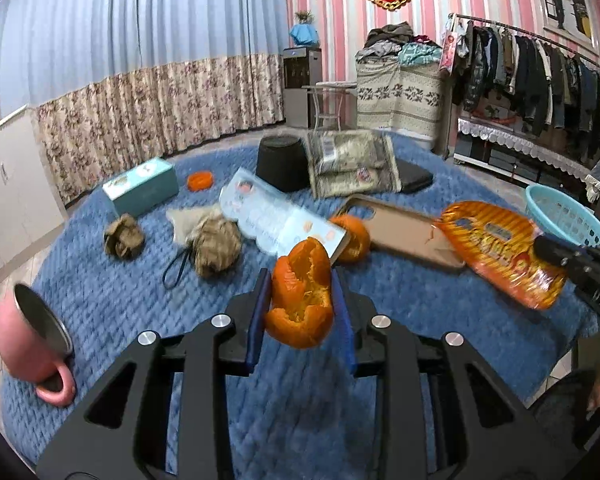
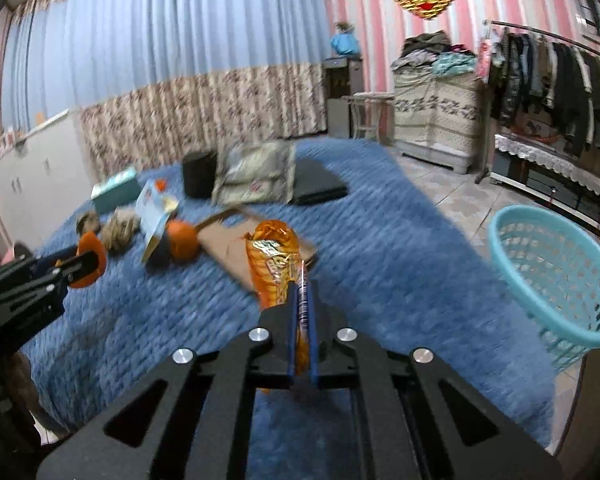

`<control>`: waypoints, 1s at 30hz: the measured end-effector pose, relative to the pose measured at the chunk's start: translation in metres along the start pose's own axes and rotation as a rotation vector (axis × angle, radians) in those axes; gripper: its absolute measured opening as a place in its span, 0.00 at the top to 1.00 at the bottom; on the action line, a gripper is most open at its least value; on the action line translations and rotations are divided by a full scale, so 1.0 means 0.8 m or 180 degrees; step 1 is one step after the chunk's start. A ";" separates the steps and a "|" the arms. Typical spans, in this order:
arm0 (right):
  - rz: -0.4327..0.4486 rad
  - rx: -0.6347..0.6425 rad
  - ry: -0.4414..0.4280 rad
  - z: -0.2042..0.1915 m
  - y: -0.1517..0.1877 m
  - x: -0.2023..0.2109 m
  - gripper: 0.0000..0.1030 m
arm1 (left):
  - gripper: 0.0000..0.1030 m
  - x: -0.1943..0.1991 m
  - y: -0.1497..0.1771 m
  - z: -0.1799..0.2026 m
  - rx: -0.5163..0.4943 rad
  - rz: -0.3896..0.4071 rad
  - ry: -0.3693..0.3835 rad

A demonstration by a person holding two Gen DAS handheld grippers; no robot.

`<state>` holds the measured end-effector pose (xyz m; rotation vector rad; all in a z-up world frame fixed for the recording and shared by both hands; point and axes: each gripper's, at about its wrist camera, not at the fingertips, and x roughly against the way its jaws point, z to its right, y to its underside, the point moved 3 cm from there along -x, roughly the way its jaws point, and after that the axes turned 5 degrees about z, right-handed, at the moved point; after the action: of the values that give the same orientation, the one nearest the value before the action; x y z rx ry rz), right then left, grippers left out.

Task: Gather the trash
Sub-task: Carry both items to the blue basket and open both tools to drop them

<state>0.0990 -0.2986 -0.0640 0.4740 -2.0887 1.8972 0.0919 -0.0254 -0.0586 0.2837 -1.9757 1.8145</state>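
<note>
1. Orange peel (image 1: 300, 292) sits clamped between the blue pads of the left gripper (image 1: 300, 280), clear of the blue quilt (image 1: 140, 300), its long axis running up along the fingers toward 12 o'clock.
2. Orange snack wrapper (image 2: 274, 264) hangs pinched at its edge in the right gripper (image 2: 303, 284), whose jaws are pressed together on the foil; the wrapper's length points ahead toward 12 o'clock.
3. Turquoise basket (image 2: 556, 276), the likely drop point, stands off the quilt's edge at 3 o'clock from the right gripper, nearer that hand than the left.
4. Left wrist view shows only the basket's rim (image 1: 568, 216) at about 2 o'clock, behind the wrapper; it does show what remains on the quilt: two crumpled paper balls (image 1: 216, 244) at 10 o'clock and a second peel (image 1: 354, 236) at 1 o'clock.
5. Right wrist view shows the basket's whole open mouth.
</note>
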 end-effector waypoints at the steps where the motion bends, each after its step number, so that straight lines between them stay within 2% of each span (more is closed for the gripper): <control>1: 0.0029 -0.0029 0.0022 0.008 -0.004 0.002 0.95 | 0.72 0.000 -0.005 0.003 -0.0010 0.0023 0.0018; 8: 0.0261 -0.0253 0.0286 0.079 -0.037 0.025 0.95 | 0.72 -0.014 -0.045 0.039 0.0000 0.0146 0.0252; 16: 0.0446 -0.0486 0.0717 0.178 -0.056 0.061 0.95 | 0.72 -0.034 -0.090 0.113 -0.0099 0.0299 0.0581; 24: 0.0429 -0.0750 0.1164 0.273 -0.047 0.086 0.95 | 0.72 -0.043 -0.123 0.213 -0.0283 0.0440 0.1035; 30: 0.0406 -0.0866 0.1379 0.319 -0.034 0.106 0.95 | 0.72 -0.058 -0.126 0.292 -0.0422 0.0383 0.1357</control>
<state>0.0367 -0.5592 -0.0292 -0.1254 -2.0655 1.5645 0.1344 -0.2736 0.0004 -0.2503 -1.8235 1.6364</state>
